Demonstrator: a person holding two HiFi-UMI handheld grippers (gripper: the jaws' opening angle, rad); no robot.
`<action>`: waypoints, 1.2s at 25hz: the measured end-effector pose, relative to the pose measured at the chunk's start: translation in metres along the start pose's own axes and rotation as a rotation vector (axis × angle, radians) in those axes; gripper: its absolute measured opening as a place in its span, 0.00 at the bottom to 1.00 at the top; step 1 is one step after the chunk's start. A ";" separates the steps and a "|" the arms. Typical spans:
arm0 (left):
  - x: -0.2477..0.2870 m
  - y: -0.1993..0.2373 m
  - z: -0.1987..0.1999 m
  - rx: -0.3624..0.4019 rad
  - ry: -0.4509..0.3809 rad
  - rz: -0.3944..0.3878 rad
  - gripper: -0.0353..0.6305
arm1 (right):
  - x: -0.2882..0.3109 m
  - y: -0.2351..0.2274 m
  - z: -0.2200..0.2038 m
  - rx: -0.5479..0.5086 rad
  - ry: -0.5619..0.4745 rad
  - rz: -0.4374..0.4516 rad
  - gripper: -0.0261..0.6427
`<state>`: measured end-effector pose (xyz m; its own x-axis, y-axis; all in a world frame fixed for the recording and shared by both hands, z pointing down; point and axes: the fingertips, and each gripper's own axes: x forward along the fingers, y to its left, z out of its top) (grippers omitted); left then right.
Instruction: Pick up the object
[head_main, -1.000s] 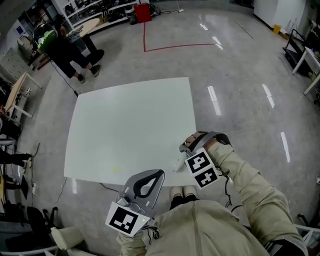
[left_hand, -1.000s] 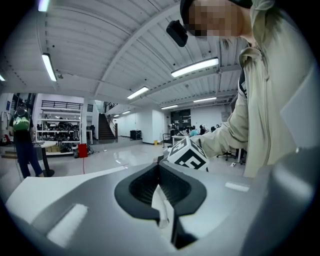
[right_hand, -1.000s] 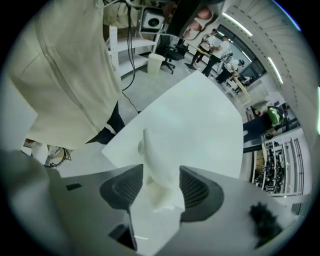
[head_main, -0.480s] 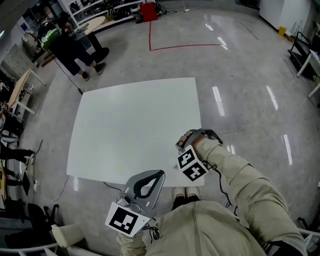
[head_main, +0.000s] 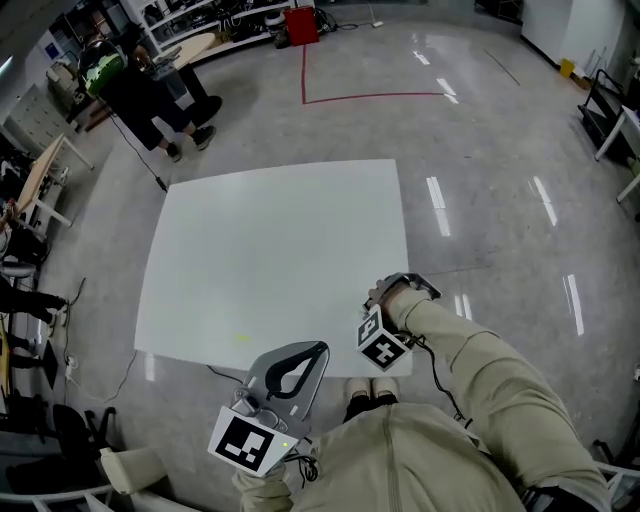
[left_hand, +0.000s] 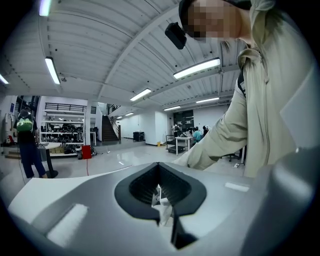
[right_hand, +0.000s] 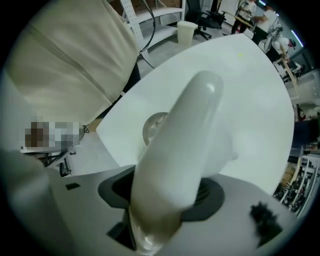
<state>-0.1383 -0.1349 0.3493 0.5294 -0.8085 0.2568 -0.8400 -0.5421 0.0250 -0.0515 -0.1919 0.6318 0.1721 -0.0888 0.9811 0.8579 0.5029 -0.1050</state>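
Jaws of our right gripper (right_hand: 165, 200) are clenched on the object (right_hand: 186, 145), a smooth white elongated thing with a rounded far end. It sticks out forward from between the dark pads and covers most of the gap between them. Down at the jaws its near end looks yellowish and translucent, too blurred for us to say more. We hold the object above the white table (right_hand: 250, 100), close to one of its corners. A round clear thing (right_hand: 154, 127) lies on the table just beside the object's line, partly hidden behind it.

From the head view, we have the right gripper (head_main: 372, 300) over the near right edge of the table (head_main: 260, 240), its marker cube (head_main: 381, 340) turned up toward us and our beige sleeve (head_main: 470, 370) running back from it. We cannot make out the object itself in that view.

Our left gripper (left_hand: 162, 195) has its jaws pressed together at the tips, leaving a dark diamond-shaped hollow behind them. A small whitish scrap (left_hand: 161, 202) shows at the seam, and we cannot tell what it is. In the head view, the left gripper (head_main: 312, 352) sits low by our body, off the table's near edge and to the left of the right one.

Around the table lies a glossy grey floor (head_main: 480, 150) with a red line (head_main: 370, 97) on it. A red box (head_main: 300, 22) stands farther off, and a person (head_main: 150, 95) stands beyond the table's far left corner.
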 end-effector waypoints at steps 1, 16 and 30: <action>-0.001 0.003 0.000 -0.006 -0.006 0.004 0.06 | -0.001 -0.003 0.000 0.017 -0.021 -0.009 0.41; 0.006 0.006 0.003 0.012 -0.024 -0.038 0.06 | -0.074 -0.043 -0.009 0.419 -0.394 -0.231 0.30; 0.023 -0.006 0.017 0.057 -0.041 -0.111 0.06 | -0.233 -0.049 -0.056 1.010 -0.966 -0.857 0.30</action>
<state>-0.1190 -0.1544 0.3382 0.6238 -0.7512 0.2157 -0.7687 -0.6396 -0.0041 -0.1067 -0.2446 0.3995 -0.8404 -0.2775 0.4655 -0.1743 0.9517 0.2527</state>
